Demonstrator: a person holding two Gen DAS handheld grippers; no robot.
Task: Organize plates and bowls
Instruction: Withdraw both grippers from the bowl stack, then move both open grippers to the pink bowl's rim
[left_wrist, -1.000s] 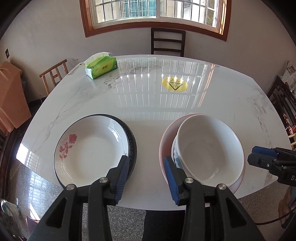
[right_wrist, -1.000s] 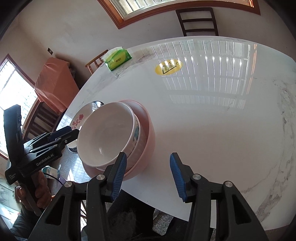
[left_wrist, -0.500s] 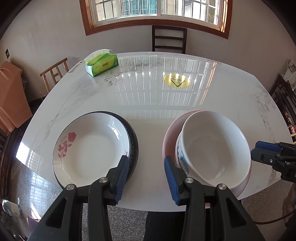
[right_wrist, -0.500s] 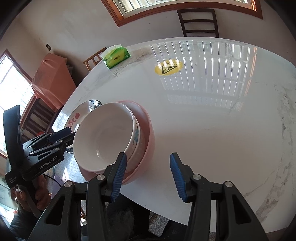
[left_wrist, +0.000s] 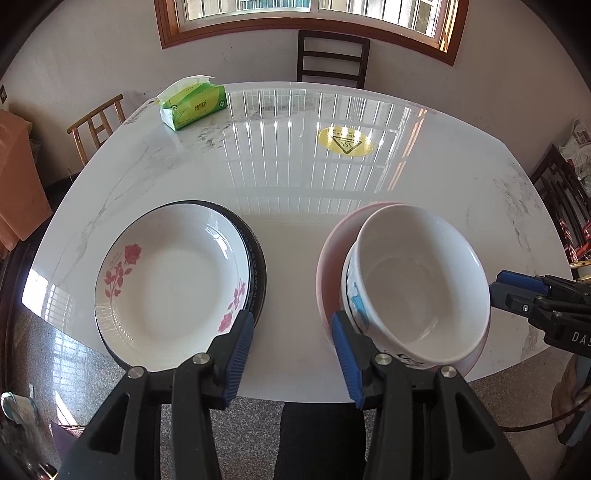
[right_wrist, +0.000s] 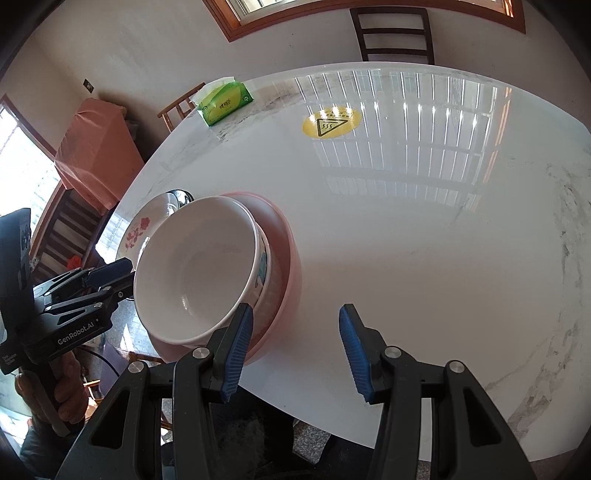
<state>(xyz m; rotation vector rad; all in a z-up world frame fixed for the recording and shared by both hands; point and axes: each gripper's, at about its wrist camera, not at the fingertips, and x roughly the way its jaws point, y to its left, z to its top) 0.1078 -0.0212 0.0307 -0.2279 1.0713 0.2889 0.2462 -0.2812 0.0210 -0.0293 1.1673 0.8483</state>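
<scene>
The bowls (left_wrist: 417, 284) sit stacked and tilted near the table (left_wrist: 295, 177) edge, beside the plates (left_wrist: 173, 284). The left gripper (left_wrist: 291, 354) is opening, empty; the right gripper (right_wrist: 295, 347) is spread, empty. A careless nudge could slide the stack off.

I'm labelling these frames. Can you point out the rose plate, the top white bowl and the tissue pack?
rose plate (left_wrist: 173, 280), left wrist view, centre of its well.
top white bowl (left_wrist: 417, 291), left wrist view, inside bottom.
tissue pack (right_wrist: 225, 103), right wrist view, green front face.
</scene>
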